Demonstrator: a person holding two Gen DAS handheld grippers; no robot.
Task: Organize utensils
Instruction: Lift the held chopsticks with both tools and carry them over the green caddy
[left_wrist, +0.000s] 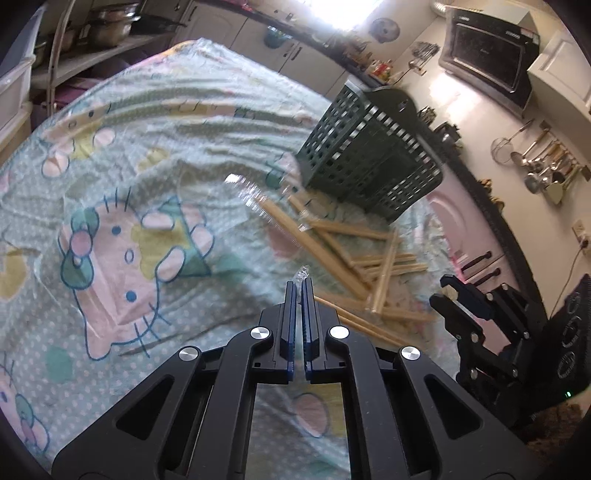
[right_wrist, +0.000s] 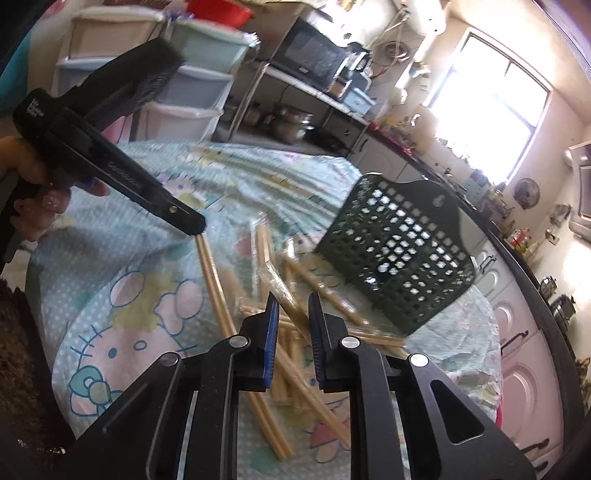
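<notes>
Several wooden chopstick pairs in clear wrappers (left_wrist: 373, 258) lie in a loose pile on the cartoon-cat tablecloth (left_wrist: 122, 251). A dark green lattice basket (left_wrist: 369, 162) stands just behind them. My left gripper (left_wrist: 299, 284) is shut, with a scrap of clear wrapper sticking out at its tip. In the right wrist view it (right_wrist: 194, 223) pinches the far end of one long wrapped pair (right_wrist: 214, 291). My right gripper (right_wrist: 293, 299) hangs over the pile (right_wrist: 295, 373), narrowed around the end of a wrapped pair (right_wrist: 282, 291). The left wrist view shows something pale between its fingers (left_wrist: 445, 290).
The basket (right_wrist: 399, 254) sits right of the pile in the right wrist view. A hand (right_wrist: 40, 192) holds the left gripper's handle. Beyond the table are kitchen counters, a microwave (left_wrist: 487, 55), hanging ladles (left_wrist: 546, 166), stacked plastic drawers (right_wrist: 192, 85) and pink cabinet doors (right_wrist: 524, 369).
</notes>
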